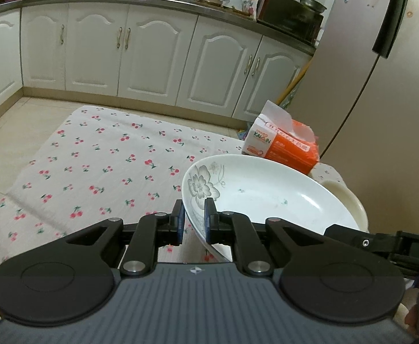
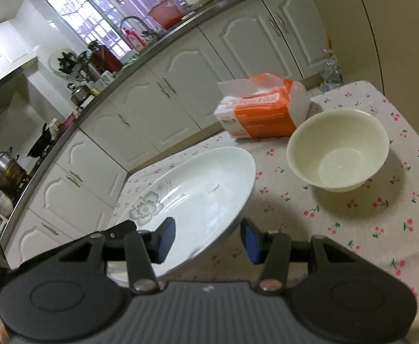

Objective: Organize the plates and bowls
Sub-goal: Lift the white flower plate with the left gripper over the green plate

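Note:
A white plate (image 1: 267,195) with a grey flower print is held tilted above the cherry-print tablecloth (image 1: 94,166). My left gripper (image 1: 195,223) is shut on the plate's near rim. The plate also shows in the right wrist view (image 2: 198,197), where my right gripper (image 2: 206,240) is open with its jaws on either side of the plate's rim, not clamped. A cream bowl (image 2: 338,149) stands upright on the cloth to the right of the plate. In the left wrist view the bowl (image 1: 350,200) is mostly hidden behind the plate.
An orange and white tissue pack (image 2: 264,109) lies behind the plate and bowl; it also shows in the left wrist view (image 1: 284,143). White kitchen cabinets (image 1: 152,51) run behind the table. A fridge (image 1: 381,86) stands at the right.

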Tool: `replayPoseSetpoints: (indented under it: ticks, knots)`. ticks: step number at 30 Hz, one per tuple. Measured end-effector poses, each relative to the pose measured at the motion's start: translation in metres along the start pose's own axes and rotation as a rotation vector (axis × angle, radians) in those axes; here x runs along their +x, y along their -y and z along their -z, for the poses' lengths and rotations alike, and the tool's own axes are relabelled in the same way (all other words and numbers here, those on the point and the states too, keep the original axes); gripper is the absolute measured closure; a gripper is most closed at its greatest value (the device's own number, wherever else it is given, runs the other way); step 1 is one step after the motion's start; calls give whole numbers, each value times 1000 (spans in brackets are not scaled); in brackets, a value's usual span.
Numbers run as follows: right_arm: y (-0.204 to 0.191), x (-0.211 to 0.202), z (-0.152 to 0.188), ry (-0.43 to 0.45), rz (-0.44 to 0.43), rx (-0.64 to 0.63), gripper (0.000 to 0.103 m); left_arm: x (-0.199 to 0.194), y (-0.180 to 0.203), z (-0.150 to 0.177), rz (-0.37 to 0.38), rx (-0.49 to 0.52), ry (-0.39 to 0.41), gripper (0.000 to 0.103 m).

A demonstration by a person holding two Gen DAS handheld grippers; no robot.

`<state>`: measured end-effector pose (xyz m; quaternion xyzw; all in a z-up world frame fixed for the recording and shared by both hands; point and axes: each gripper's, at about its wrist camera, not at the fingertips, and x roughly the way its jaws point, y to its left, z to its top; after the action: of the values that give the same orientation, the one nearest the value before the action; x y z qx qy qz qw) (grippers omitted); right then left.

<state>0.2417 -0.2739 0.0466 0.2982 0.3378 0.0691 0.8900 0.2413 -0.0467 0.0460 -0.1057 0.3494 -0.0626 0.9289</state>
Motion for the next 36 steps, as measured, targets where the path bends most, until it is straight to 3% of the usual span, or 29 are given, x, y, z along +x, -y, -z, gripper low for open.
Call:
replayPoseSetpoints:
  ticks: [15, 36]
  knots:
    - [-24, -53, 43, 63, -59, -51, 53, -81, -11, 27, 20, -45, 76, 92]
    - [-62, -90, 128, 64, -146, -106, 53, -135, -31, 73, -26, -124, 121, 92]
